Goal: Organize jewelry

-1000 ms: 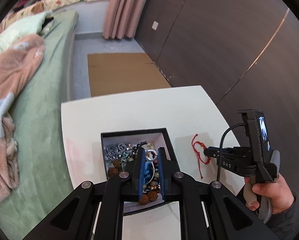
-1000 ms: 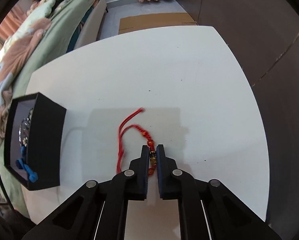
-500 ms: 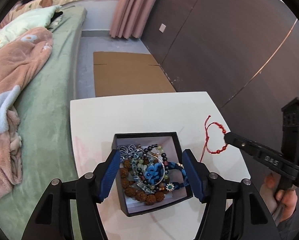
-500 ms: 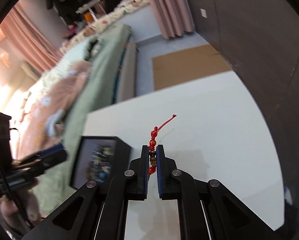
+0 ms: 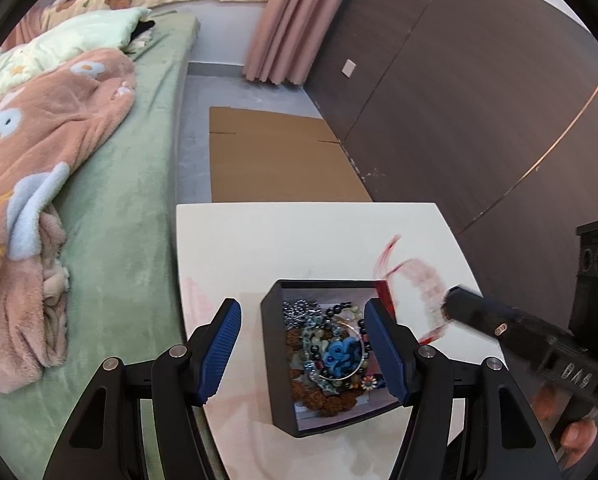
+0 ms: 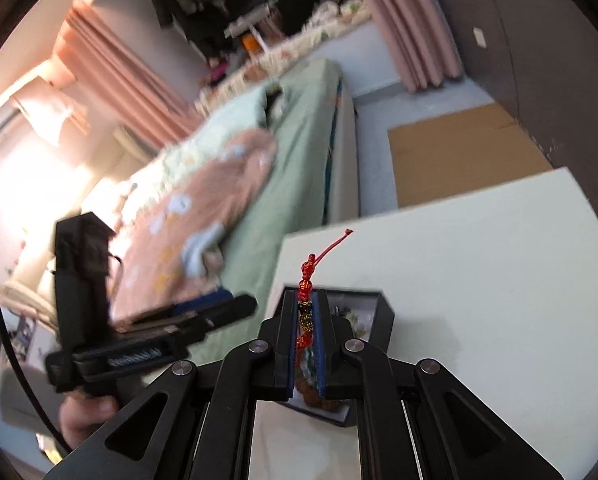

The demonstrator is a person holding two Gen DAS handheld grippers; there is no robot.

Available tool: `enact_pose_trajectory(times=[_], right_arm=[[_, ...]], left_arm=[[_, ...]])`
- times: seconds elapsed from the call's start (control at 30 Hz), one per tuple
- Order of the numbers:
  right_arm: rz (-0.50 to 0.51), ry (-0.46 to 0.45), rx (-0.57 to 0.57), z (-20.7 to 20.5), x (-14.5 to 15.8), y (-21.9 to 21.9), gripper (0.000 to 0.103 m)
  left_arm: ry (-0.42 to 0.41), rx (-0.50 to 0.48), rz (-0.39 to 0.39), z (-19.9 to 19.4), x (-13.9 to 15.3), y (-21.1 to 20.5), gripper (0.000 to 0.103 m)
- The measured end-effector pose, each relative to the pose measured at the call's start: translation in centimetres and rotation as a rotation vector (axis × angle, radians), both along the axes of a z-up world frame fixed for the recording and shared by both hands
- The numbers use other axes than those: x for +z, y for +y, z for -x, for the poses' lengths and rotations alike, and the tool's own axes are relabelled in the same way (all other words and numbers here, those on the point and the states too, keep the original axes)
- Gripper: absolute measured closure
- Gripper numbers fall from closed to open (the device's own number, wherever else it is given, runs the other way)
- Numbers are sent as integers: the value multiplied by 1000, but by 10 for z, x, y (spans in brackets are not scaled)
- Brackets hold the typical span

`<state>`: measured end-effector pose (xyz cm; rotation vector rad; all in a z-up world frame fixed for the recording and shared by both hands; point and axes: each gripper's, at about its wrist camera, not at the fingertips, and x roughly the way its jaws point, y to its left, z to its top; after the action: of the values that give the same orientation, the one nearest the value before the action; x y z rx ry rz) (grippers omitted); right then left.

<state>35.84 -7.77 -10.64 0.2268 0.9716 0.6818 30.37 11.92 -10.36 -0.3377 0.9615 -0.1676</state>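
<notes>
A black jewelry box (image 5: 277, 360) sits on the white table (image 5: 291, 240), filled with bead bracelets, a chain and a blue flower piece (image 5: 341, 354). My left gripper (image 5: 305, 354) is open and empty, its blue pads either side of the box's left wall, above the box. My right gripper (image 6: 307, 320) is shut on a red bead bracelet (image 6: 308, 268) and holds it in the air just over the box (image 6: 383, 320). In the left wrist view the red bracelet (image 5: 419, 280) is a blur at the box's right edge, hanging from the right gripper (image 5: 453, 302).
A bed with a green sheet (image 5: 111, 208) and a peach blanket (image 5: 39, 160) runs along the table's left side. Flat cardboard (image 5: 275, 156) lies on the floor beyond the table. A dark wall (image 5: 459, 100) stands to the right.
My left gripper opened, let go of the jewelry in the box and pulled back. My right gripper lifted the red bracelet off the table and carried it left, over the box.
</notes>
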Motion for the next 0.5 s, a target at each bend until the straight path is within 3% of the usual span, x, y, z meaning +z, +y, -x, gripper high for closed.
enact_pose_trajectory(times=[0.03,0.07,0.17,0.5], right_arm=[[0,0,0,0,0,0,61],[28,4,-10,-1,-3,2,49],[60,-35,-42,3,2,-8,46],[91,-10,-149,16,20,-62,42]], left_arm=[[3,2,-3,0,-1,0,38],[7,4,-6,1,-2,1,38],[9,7,-10,2,0,1,38],[-41,-28,-25,15,27,-28,37]])
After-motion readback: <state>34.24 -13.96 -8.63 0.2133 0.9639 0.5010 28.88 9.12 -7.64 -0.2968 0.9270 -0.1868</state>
